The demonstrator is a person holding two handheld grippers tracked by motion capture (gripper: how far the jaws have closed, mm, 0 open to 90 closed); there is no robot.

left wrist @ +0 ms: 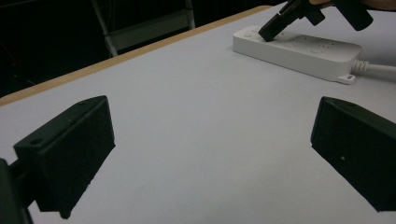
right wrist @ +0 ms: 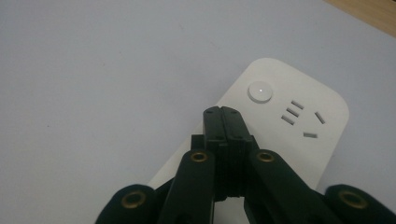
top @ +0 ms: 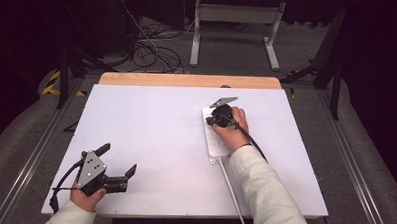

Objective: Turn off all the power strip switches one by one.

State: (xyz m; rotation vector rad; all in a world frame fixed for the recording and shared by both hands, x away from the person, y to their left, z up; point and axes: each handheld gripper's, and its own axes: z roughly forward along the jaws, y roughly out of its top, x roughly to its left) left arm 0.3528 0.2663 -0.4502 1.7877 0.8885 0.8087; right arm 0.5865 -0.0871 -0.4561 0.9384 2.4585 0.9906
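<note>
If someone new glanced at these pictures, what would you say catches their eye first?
Probably the white power strip right of centre on the white table, with the right gripper, jaws shut, poised just short of its round button. Next, the left gripper, jaws wide open, at the table's near left corner.

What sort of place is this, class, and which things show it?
Probably a lab or recording workshop: a white board-topped table, tangled black cables on the grey floor, and a hand-held black two-fingered gripper.
</note>
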